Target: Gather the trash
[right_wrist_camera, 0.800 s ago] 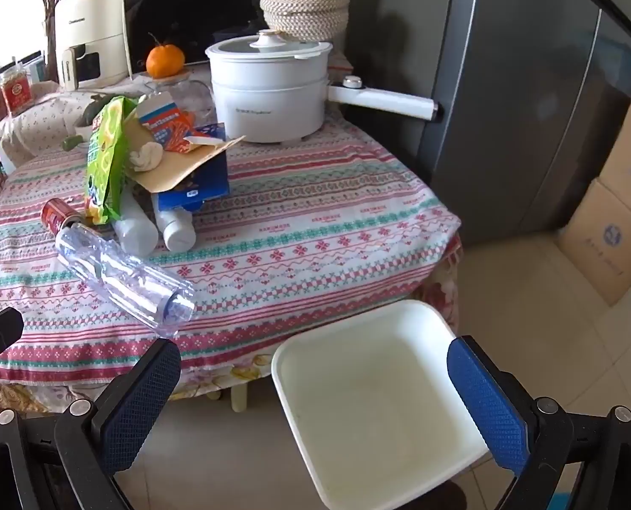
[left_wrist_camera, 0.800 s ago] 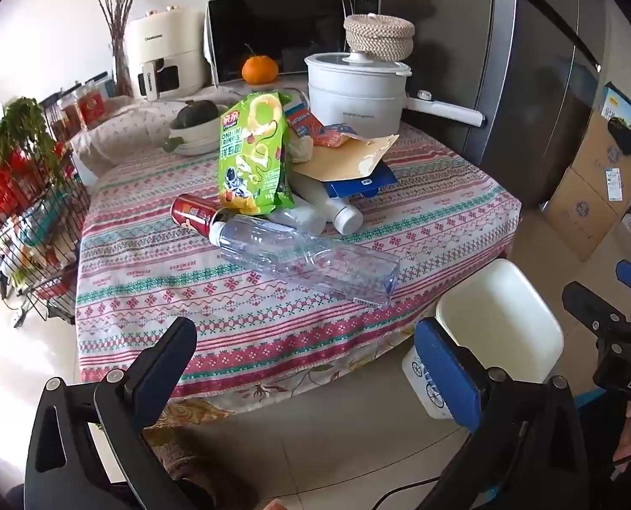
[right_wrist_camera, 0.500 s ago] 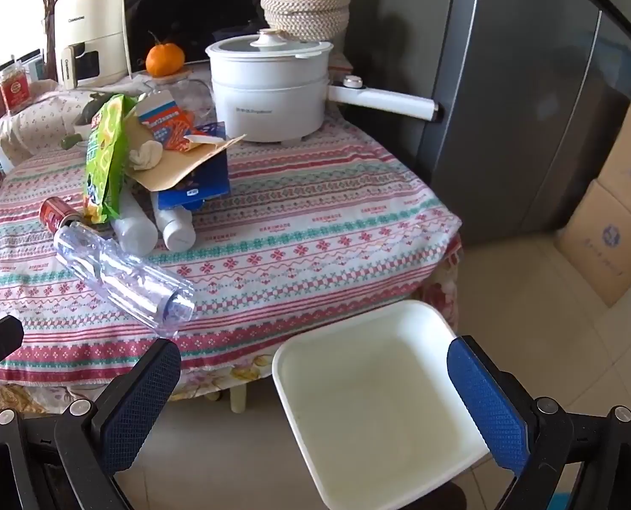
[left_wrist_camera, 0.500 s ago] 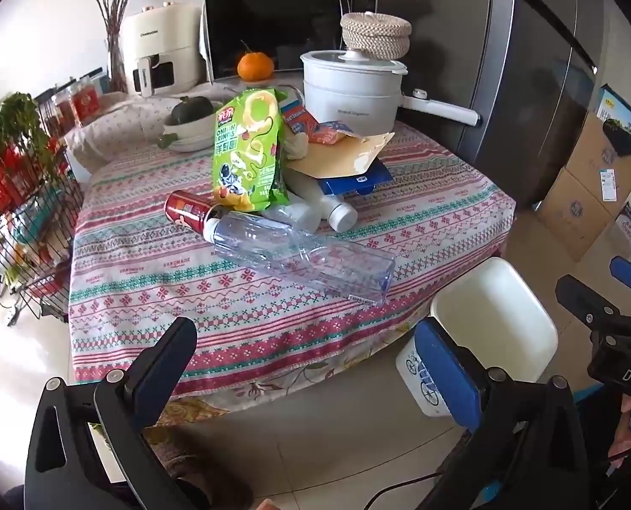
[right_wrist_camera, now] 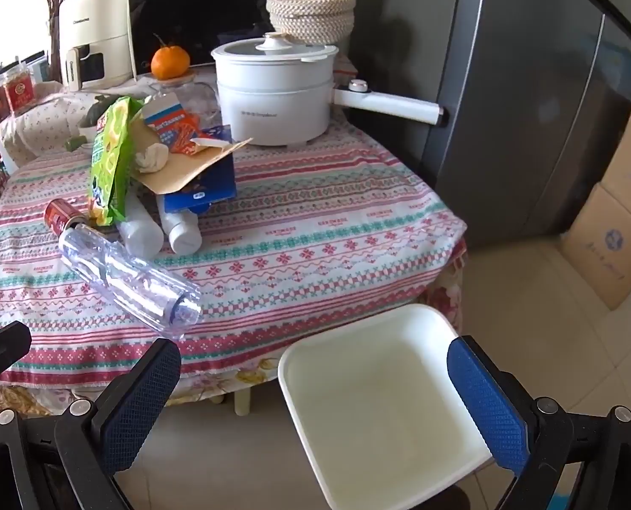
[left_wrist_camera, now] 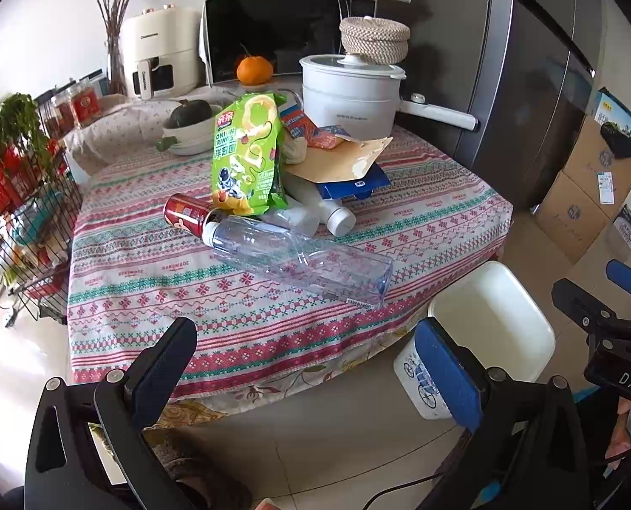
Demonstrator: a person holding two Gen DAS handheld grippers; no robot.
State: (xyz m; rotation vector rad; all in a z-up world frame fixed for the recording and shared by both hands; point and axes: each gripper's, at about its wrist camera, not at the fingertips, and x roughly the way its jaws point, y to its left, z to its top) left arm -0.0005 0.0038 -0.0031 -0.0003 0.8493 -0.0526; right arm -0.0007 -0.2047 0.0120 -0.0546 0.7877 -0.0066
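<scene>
Trash lies piled on the patterned tablecloth (left_wrist_camera: 154,280): a clear plastic bottle (left_wrist_camera: 298,261) on its side, a red can (left_wrist_camera: 183,214), a green snack bag (left_wrist_camera: 249,153), white bottles (left_wrist_camera: 336,216), brown cardboard (left_wrist_camera: 340,163) and a blue carton (left_wrist_camera: 353,185). The pile also shows in the right wrist view, with the clear bottle (right_wrist_camera: 128,276) and green bag (right_wrist_camera: 109,161). A white bin (right_wrist_camera: 379,399) stands on the floor beside the table; it also shows in the left wrist view (left_wrist_camera: 491,323). My left gripper (left_wrist_camera: 311,369) is open, short of the table edge. My right gripper (right_wrist_camera: 315,399) is open above the bin.
A white electric pot (left_wrist_camera: 351,93) with a long handle stands at the table's back. Behind it are a microwave (left_wrist_camera: 281,38), an orange (left_wrist_camera: 253,70) and an air fryer (left_wrist_camera: 158,55). A dark fridge (right_wrist_camera: 527,106) and cardboard boxes (right_wrist_camera: 612,246) are at the right. A wire rack (left_wrist_camera: 18,212) is at the left.
The left gripper has drifted slightly, so the table sits a little lower and nearer in its view. The right view is unchanged. Both grippers stay open.
</scene>
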